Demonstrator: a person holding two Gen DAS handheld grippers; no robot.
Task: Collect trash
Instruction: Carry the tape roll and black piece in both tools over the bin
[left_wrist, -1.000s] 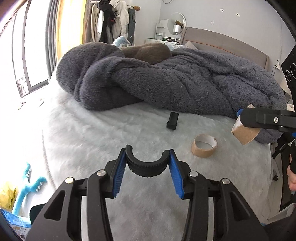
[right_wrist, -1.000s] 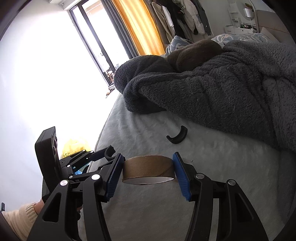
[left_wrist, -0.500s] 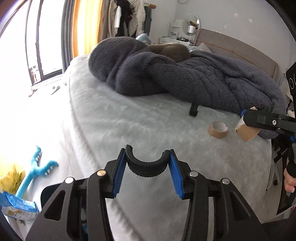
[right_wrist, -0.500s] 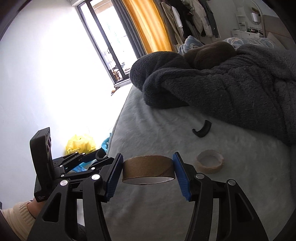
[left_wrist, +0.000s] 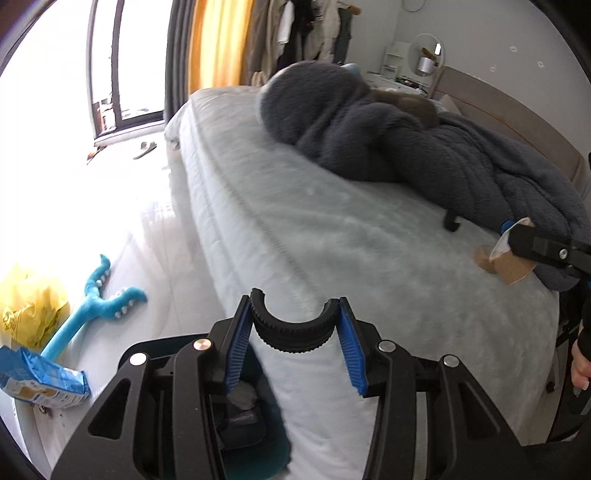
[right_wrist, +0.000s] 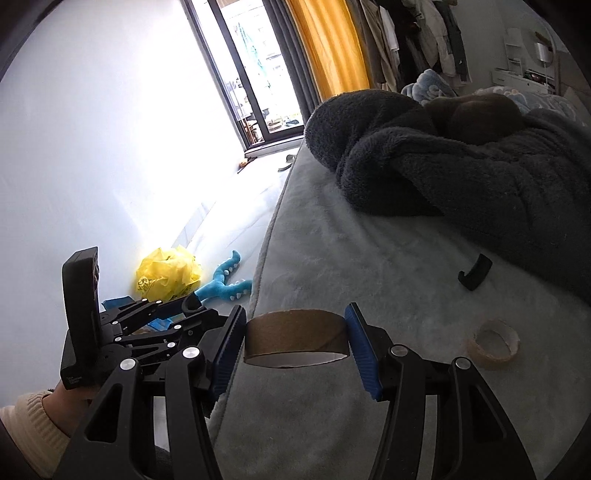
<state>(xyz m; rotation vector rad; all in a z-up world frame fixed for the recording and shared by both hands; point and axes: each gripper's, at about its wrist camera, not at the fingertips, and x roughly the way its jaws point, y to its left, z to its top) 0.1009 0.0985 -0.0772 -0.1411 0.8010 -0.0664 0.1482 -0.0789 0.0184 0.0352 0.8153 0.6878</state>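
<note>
The black ribbed half-ring (left_wrist: 294, 333) sits between the blue pads of the left claw (left_wrist: 294, 341), which is clamped on its two ends, with the open side of the curve turned upward. This claw hangs over the edge of the bed (left_wrist: 332, 236), and below it, beside the mattress, the dark opening of a bin (left_wrist: 240, 424) with some crumpled things inside is visible. The right claw (right_wrist: 295, 341) is clamped on a brown cardboard tape core (right_wrist: 295, 338); the pads press on its outer wall from both sides, and the core lies with its hole facing down and up.

On the light grey bed cover two more pieces are lying: a second black curved piece (right_wrist: 475, 272) near the hem of the dark grey fleece blanket (right_wrist: 461, 166), and a pale tape roll (right_wrist: 493, 343) lying flat, nearer to the right claw. They are apart from each other. In the left wrist view the right claw comes in from the right edge with the cardboard core in it.

On the floor beside the bed there is a blue plush toy (left_wrist: 96, 299), a crumpled yellow plastic bag (right_wrist: 168, 275) and a blue packet (left_wrist: 44, 384). A hand in a cream sleeve (right_wrist: 33, 417) holds the left device. Behind, an orange curtain (right_wrist: 332, 48) hangs by the window.
</note>
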